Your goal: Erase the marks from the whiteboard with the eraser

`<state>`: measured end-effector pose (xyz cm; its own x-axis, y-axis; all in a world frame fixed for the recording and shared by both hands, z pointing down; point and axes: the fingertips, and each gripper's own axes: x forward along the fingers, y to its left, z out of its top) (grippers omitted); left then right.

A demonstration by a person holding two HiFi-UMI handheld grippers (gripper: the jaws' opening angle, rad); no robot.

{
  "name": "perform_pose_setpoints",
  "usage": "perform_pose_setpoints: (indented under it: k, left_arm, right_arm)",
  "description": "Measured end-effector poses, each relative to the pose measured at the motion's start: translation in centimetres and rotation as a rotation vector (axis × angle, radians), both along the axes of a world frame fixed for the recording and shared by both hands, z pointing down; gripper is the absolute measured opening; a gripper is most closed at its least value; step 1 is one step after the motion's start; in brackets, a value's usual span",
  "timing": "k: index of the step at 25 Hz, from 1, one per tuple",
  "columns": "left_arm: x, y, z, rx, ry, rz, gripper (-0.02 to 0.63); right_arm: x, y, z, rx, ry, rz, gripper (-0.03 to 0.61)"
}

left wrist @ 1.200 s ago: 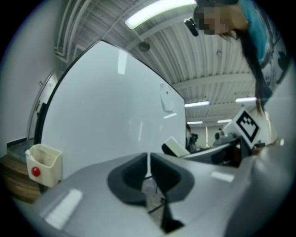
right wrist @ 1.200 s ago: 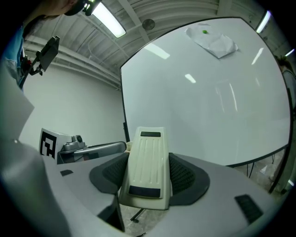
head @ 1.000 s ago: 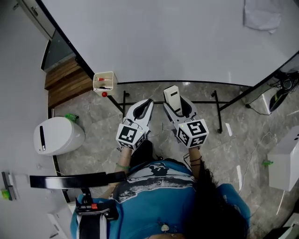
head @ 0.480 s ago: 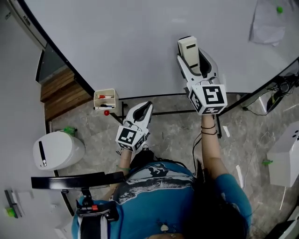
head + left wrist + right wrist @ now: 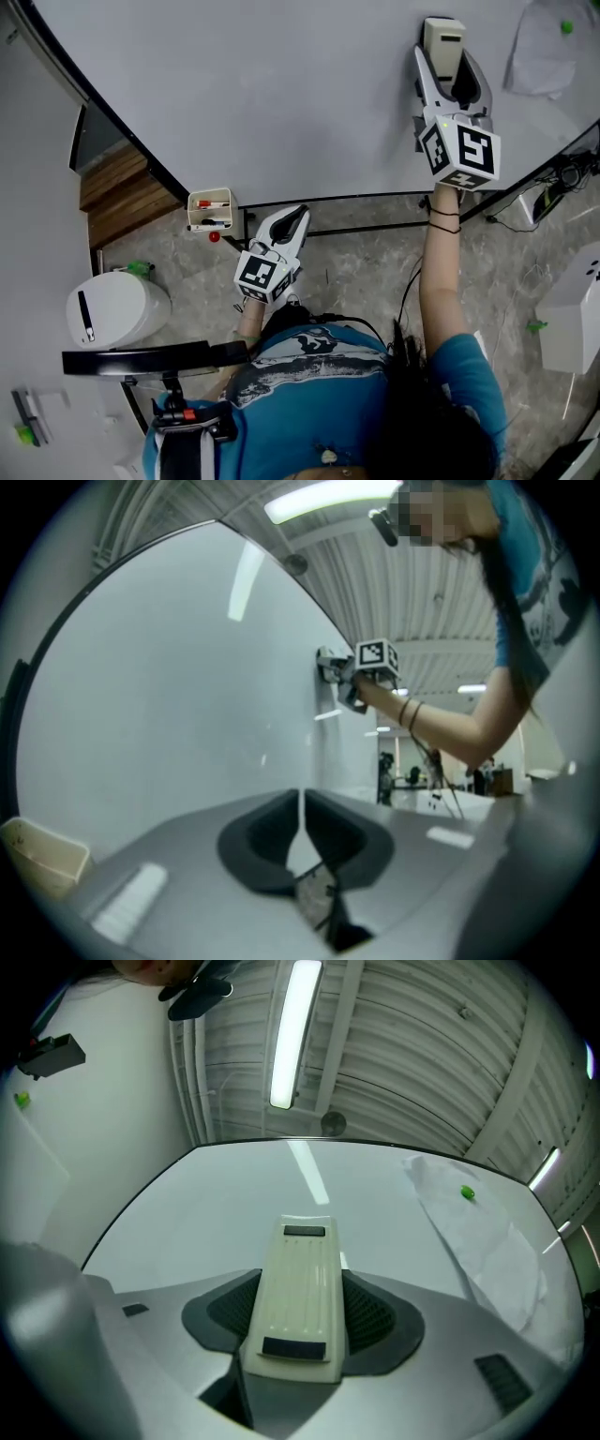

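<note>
The whiteboard fills the top of the head view, and I see no marks on it. My right gripper is raised against the board's upper right, shut on a cream eraser. In the right gripper view the eraser lies between the jaws and points at the whiteboard. My left gripper hangs low below the board's bottom edge, shut on nothing. The left gripper view shows the left gripper with its pads together, and the right gripper against the board further on.
A sheet of paper is pinned by a green magnet at the board's upper right, close to the eraser. A marker tray hangs at the board's lower left corner. The board's black stand and a white bin are on the floor.
My right gripper has risen with the eraser from below the board's bottom edge to its upper right. The left gripper has stayed low.
</note>
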<state>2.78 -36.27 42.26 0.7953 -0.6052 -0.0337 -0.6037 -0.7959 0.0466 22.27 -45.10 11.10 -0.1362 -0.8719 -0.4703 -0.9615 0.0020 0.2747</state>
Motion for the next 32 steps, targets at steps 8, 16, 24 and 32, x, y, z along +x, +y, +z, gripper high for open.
perform_pose_setpoints:
  k: [8, 16, 24, 32]
  left_arm:
    - [-1.9, -1.2, 0.5, -0.021, 0.028, -0.051, 0.006]
    - [-3.5, -0.6, 1.0, -0.016, 0.015, -0.099, 0.006]
    - [-5.5, -1.3, 2.0, -0.031, -0.001, -0.161, 0.006]
    - [-7.5, -1.6, 3.3, -0.06, -0.016, -0.22, 0.006]
  right_arm:
    - [-0.3, -0.5, 0.3, 0.039, -0.038, 0.028, 0.264]
    - [-6.4, 0.0, 3.2, 0.027, 0.027, -0.035, 0.264]
    - [-20.1, -1.8, 13.6, -0.068, 0.435, -0.094, 0.264]
    - [-24.8, -2.7, 19.1, -0.116, 0.568, -0.148, 0.264]
